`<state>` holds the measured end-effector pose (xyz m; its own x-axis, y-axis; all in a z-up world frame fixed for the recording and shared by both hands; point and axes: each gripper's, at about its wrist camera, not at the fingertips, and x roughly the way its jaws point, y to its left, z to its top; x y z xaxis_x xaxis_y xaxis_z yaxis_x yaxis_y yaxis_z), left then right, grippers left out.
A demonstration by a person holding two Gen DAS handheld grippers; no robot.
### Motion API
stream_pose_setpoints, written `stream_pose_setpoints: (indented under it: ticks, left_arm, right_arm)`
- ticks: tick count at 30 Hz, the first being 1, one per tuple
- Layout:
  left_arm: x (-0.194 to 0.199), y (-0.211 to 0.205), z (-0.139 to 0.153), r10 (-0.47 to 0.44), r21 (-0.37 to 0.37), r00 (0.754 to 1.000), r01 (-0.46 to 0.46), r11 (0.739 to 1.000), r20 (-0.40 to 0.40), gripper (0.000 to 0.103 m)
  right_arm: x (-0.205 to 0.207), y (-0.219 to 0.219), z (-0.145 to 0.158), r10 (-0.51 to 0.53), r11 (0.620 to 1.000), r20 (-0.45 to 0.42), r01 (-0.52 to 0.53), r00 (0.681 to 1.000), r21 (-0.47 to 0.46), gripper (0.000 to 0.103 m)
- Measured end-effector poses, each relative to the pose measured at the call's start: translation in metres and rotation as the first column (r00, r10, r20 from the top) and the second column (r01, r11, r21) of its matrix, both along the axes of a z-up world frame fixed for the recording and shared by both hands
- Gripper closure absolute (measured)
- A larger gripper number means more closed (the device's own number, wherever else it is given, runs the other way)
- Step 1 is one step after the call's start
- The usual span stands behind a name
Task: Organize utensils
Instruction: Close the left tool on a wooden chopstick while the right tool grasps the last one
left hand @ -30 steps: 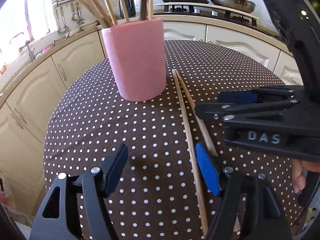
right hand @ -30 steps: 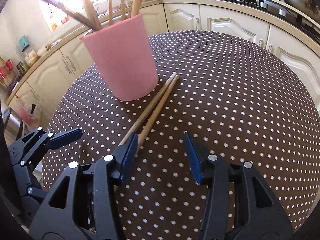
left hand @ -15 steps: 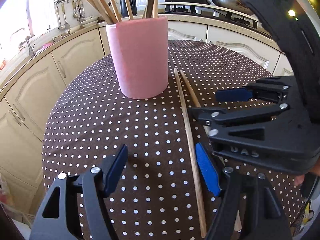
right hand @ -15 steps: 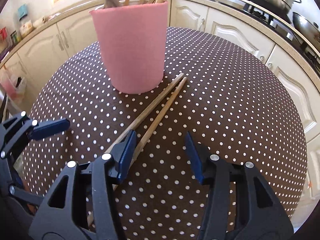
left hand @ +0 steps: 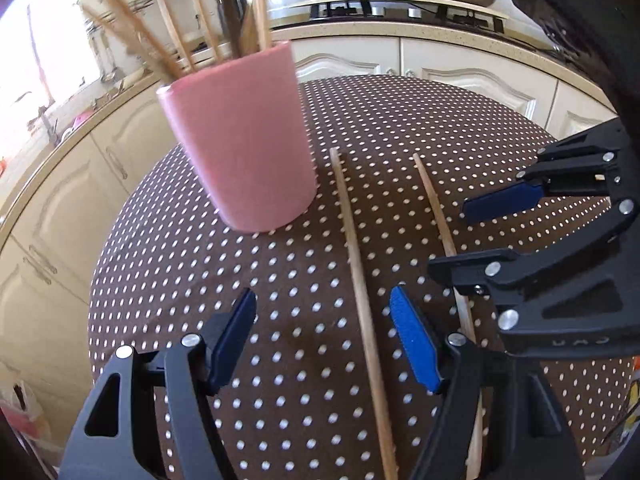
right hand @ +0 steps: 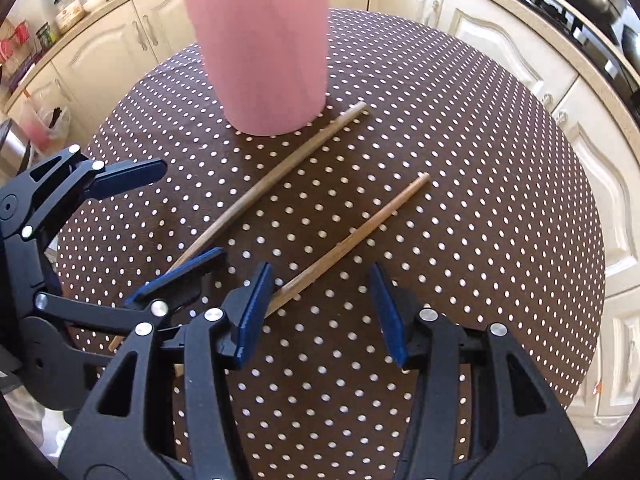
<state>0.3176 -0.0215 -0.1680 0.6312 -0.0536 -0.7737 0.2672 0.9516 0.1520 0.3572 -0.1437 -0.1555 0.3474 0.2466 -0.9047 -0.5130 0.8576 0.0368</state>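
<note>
- Left wrist view: the left hand-held gripper (left hand: pixel 324 336) hangs over the desk (left hand: pixel 460 128) with its blue pads wide apart and nothing pinched. One chopstick (left hand: pixel 358 276) lies flat on the dotted cloth and runs up between the pads, but they do not touch it.
- A second chopstick (left hand: pixel 436 216) lies just to the right, apart from the first. The right hand-held gripper (left hand: pixel 476 236) sits over its near end.
- The pink cup (left hand: pixel 240 148) stands near the sticks' far tips, already full of wooden sticks.
- Right wrist view: the right hand-held gripper (right hand: pixel 320 312) is about half open and holds nothing. The nearer chopstick (right hand: pixel 356 240) slips under its left pad, not between the two pads.
- The other chopstick (right hand: pixel 280 176) reaches almost to the cup (right hand: pixel 264 52); the left hand-held gripper (right hand: pixel 160 216) is over its near end.
- How they will likely handle: thin, light, stiff and smooth (so they may roll or slip away). I would pinch one near its middle or thicker end, squarely across, then lift and drop it tip first into the cup.
</note>
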Motion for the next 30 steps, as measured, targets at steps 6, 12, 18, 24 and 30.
stream_pose_setpoints:
  ticks: [6, 12, 18, 24, 30]
  left_arm:
    - [0.015, -0.004, 0.001, -0.026, -0.06, 0.999, 0.025, 0.998, -0.03, 0.046]
    - [0.024, -0.011, 0.004, -0.039, -0.104, 0.997, 0.033, 0.994, -0.061, 0.067]
    - [0.029, -0.012, 0.007, -0.016, -0.092, 0.997, 0.008, 0.996, -0.079, 0.094]
    - [0.011, -0.002, 0.006, -0.01, -0.108, 0.997, 0.002, 0.994, -0.075, 0.097]
    - [-0.015, 0.006, 0.006, -0.013, -0.117, 0.996, 0.002, 0.993, -0.093, 0.097]
  right_arm:
    - [0.003, -0.031, 0.001, -0.053, 0.996, -0.041, 0.056, 0.998, 0.066, 0.054]
    - [0.003, -0.044, 0.004, -0.052, 0.998, -0.07, 0.055, 0.996, 0.044, 0.059]
    - [0.016, -0.06, 0.009, -0.161, 0.974, -0.13, 0.179, 0.978, 0.138, 0.062]
    - [0.0, -0.04, 0.013, -0.191, 0.98, -0.035, 0.192, 0.981, 0.043, 0.06]
    - [-0.02, -0.005, 0.009, -0.119, 0.992, 0.04, 0.121, 0.992, -0.04, 0.07]
